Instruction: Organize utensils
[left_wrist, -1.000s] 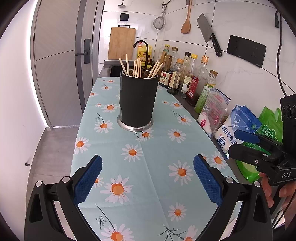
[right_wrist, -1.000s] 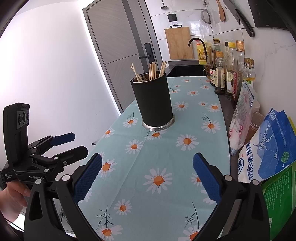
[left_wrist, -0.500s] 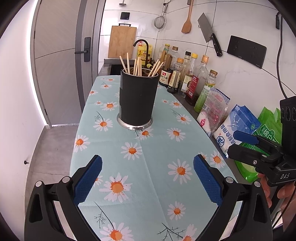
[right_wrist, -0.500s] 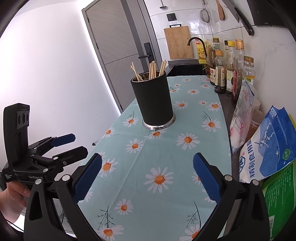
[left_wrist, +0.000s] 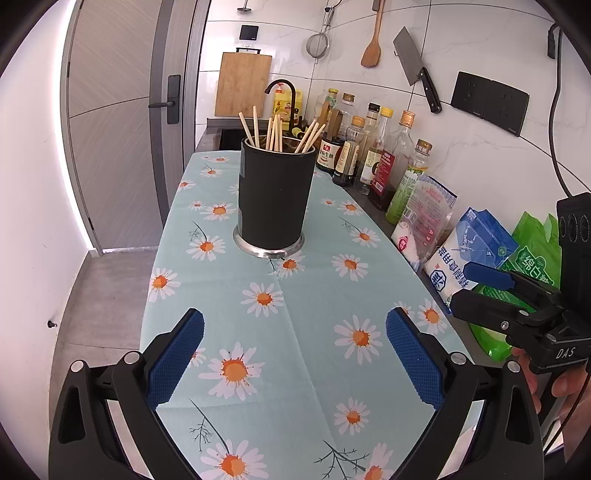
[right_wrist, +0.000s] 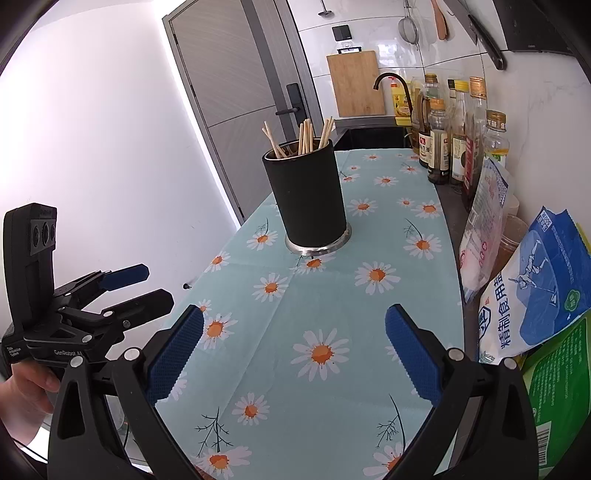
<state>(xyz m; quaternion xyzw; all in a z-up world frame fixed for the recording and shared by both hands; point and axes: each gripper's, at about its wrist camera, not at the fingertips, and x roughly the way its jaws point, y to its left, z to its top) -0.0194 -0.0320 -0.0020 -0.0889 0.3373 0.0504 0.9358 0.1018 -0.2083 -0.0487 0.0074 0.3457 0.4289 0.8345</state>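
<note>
Both claws are wide and hold nothing: the left claw (left_wrist: 293, 354) and the right claw (right_wrist: 293, 350) hover low in the frame over the daisy cloth (left_wrist: 306, 332) on the counter. The chopsticks (left_wrist: 275, 131) stand loosely in the black holder (left_wrist: 273, 195), at upper centre. I think a sideways pull could tip this tall holder or spill the sticks. The bottles (left_wrist: 373, 158) and bags (left_wrist: 469, 254) crowd the right edge; nothing blocks the path ahead.
</note>
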